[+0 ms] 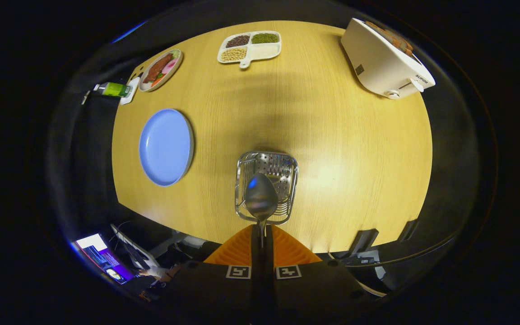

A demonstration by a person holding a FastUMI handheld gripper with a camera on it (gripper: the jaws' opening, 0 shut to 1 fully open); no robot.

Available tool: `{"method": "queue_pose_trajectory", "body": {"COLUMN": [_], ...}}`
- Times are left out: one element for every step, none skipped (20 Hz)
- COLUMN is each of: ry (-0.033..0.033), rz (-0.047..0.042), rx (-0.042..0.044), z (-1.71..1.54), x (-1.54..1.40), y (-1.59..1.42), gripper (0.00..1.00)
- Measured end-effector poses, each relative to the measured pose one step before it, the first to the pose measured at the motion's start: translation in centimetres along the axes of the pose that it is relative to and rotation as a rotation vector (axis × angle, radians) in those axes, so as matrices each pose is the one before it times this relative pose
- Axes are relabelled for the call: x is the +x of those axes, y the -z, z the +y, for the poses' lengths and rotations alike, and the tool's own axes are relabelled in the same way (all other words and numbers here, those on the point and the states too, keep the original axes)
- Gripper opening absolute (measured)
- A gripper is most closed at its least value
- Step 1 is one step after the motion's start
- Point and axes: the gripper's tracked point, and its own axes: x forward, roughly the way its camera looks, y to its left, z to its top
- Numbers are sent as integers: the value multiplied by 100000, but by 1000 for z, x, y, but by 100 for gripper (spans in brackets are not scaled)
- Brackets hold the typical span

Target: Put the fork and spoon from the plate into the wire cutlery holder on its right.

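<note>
gripper (262, 234) clamped on spoon (261, 197) handle w/ bowel-end up, hovering right over the wire cutlery holder (266, 187), blue plate (166, 147) bare to its left; keep it centred, lower straight, then let go.

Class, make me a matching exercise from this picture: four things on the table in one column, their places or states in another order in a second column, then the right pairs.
1. spoon
2. blue plate
3. toaster
4. wire cutlery holder

A. empty, left of the holder
B. far right corner of the table
C. held in the tongs, bowl over the holder
D. just ahead of the tongs, under the spoon

Pairs: 1-C, 2-A, 3-B, 4-D
</note>
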Motion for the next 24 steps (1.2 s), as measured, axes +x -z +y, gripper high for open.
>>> {"method": "queue_pose_trajectory", "body": {"ry": [-999,-359,1374,2350,1615,696,507,406,-297,-585,-693,-716,-1051,-1437,-414,-542,-862,-1658,-2051,-1142,-924,185,77,-353], "rz": [1826,1714,1565,665,555,781,46,9,-694,-693,-713,-1800,-2778,-4476,-5126,-5479,-5510,-5963,-6389,-6908,-6833,-7156,-7176,-6531], "rx": [3210,2617,1305,65,95,467,-56,-346,-555,-241,-149,-425,-393,-1298,-1415,-871,-844,-742,-1149,-1696,-2727,-3025,-2366,-1233], "z": [263,247,-147,-378,-29,53,194,144,242,228,221,105,188,131,-49,-29,108,248,326,327,197,-12,-53,153], "x": [474,551,410,386,320,363,348,126,237,116,-135,-169,-177,-416,-574,-714,-853,-1011,-1073,-1285,-1465,-1565,-1373,-1533], "y": [-481,-407,-454,-486,-298,-230,-267,-171,-181,-109,-87,-262,-384,-698,-627,-578,-494,-592,-620,-782,-768,-874,-924,-841], "gripper": [5,5,5,6,5,5,6,7,7,10,10,14,17,28,28,28,28,28,28,29,29,29,28,28]}}
